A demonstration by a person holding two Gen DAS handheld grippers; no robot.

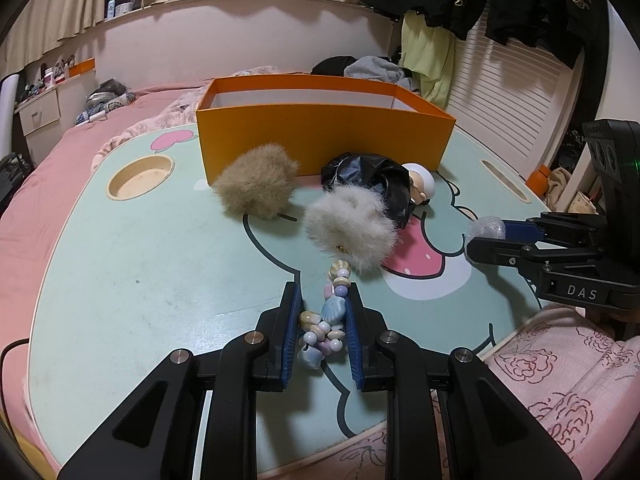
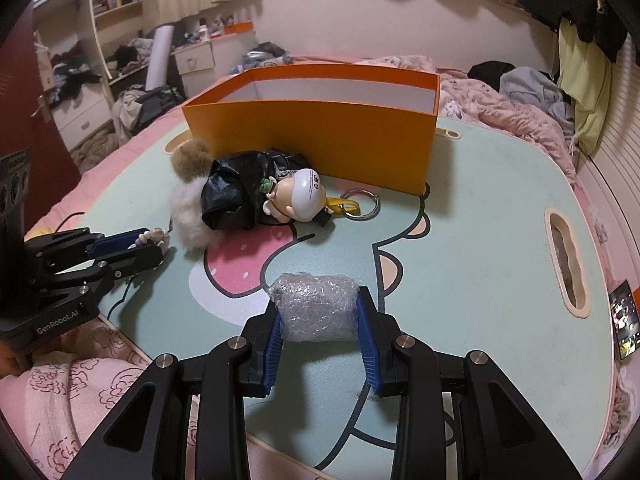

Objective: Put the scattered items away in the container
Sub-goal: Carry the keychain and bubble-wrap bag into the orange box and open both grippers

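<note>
An open orange box (image 1: 324,140) (image 2: 320,136) stands at the far side of the mint lap table (image 1: 140,272) (image 2: 480,240). My left gripper (image 1: 324,300) (image 2: 154,246) is shut on a pastel bead and shell chain (image 1: 326,320). My right gripper (image 2: 318,304) (image 1: 476,240) is shut on a bubble-wrap bundle (image 2: 316,308) (image 1: 486,227). In front of the box lie a tan pompom (image 1: 256,184) (image 2: 188,156), a white pompom (image 1: 352,228) (image 2: 190,216), a black plastic bag (image 1: 372,180) (image 2: 236,192) and a doll keychain (image 1: 420,186) (image 2: 300,196) with a metal ring (image 2: 362,204).
The table rests on a pink bed (image 1: 60,168). It has a round cup recess (image 1: 140,178) at the left and a slot handle (image 2: 568,264) at the right. A pink floral quilt (image 1: 568,380) lies at the near edge. Clothes are piled behind the box (image 2: 520,80).
</note>
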